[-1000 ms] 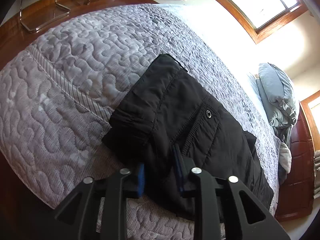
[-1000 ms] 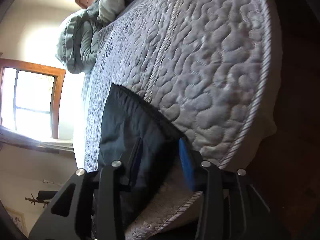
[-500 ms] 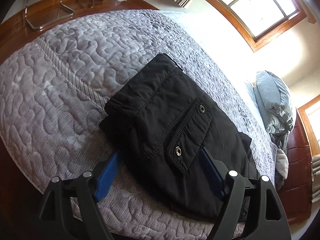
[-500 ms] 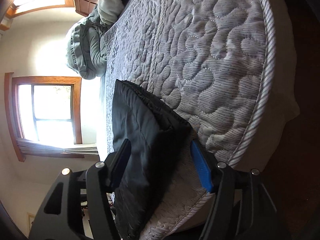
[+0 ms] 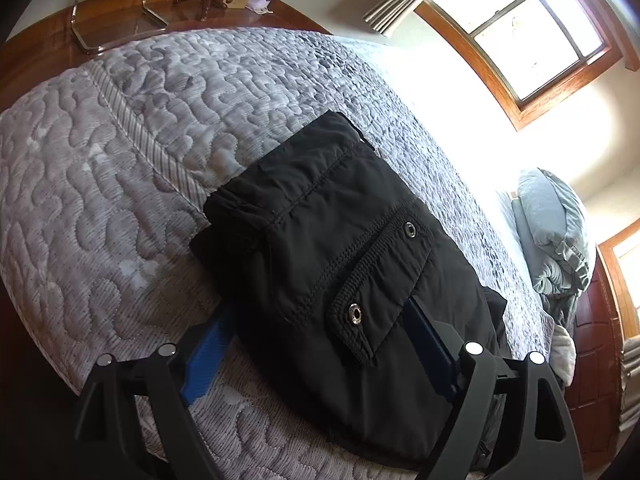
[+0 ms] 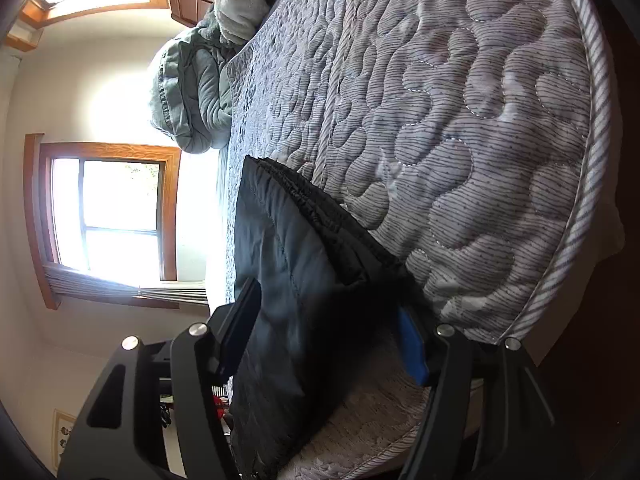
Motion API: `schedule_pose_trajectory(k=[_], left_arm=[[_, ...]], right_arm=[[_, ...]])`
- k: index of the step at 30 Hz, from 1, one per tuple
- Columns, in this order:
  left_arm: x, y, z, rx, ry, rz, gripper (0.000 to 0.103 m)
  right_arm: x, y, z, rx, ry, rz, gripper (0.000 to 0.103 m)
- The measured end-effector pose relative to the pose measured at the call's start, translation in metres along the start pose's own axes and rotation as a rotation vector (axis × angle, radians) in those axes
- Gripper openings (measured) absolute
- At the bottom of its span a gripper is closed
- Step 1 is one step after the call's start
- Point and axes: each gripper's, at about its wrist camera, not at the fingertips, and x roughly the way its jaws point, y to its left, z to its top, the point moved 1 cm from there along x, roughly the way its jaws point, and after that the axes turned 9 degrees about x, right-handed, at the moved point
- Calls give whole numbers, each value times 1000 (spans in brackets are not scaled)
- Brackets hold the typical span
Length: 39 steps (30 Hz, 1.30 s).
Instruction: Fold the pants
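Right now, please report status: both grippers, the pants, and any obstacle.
Left gripper open, jaws just widened, straddling the pants. Right gripper open around the folded edge, jaws just narrowed. Pants folded on the quilt. Nothing in the way.

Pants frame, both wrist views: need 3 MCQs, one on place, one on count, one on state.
1. Where do the black pants lie?
A. on the chair
B. on the quilted bed cover, near its edge
C. on the floor

2. How many metal snaps show on the pocket flap?
A. two
B. none
C. four

3. How does the left gripper stand?
A. fingers spread wide, the folded pants between them
B. shut on the pillow
C. shut on nothing

Answers:
1 B, quilt shows on both sides of the pants.
2 A, one snap at each end of the flap.
3 A, the blue fingers have just been opening and sit at the pants' sides.
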Motion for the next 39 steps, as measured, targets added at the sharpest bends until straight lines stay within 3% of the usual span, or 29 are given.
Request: schedule_pose_trajectory(k=[3,7,11,17,29,39], left_arm=[[-1,0,-1,-1,-21,18,85],[-5,3,-3,-16,-71,54,85],[-7,4,-6,-5,-108,96,85],[-10,10,-10,-30,-130,100,85],[-22,5,-21,-17,-173,79,86],[-24,7,-23,-34,-163,54,86]], right_arm=[[5,6,-1,-11,30,9,32],[2,27,-4,-58,15,-11,22],[-3,60,-12,-141,-3,-52,20],[-12,118,-35,-296,-33,-101,18],[-13,197,-89,-509,-68,-168,17],[-8,251,-149,-724,-100,-242,17]])
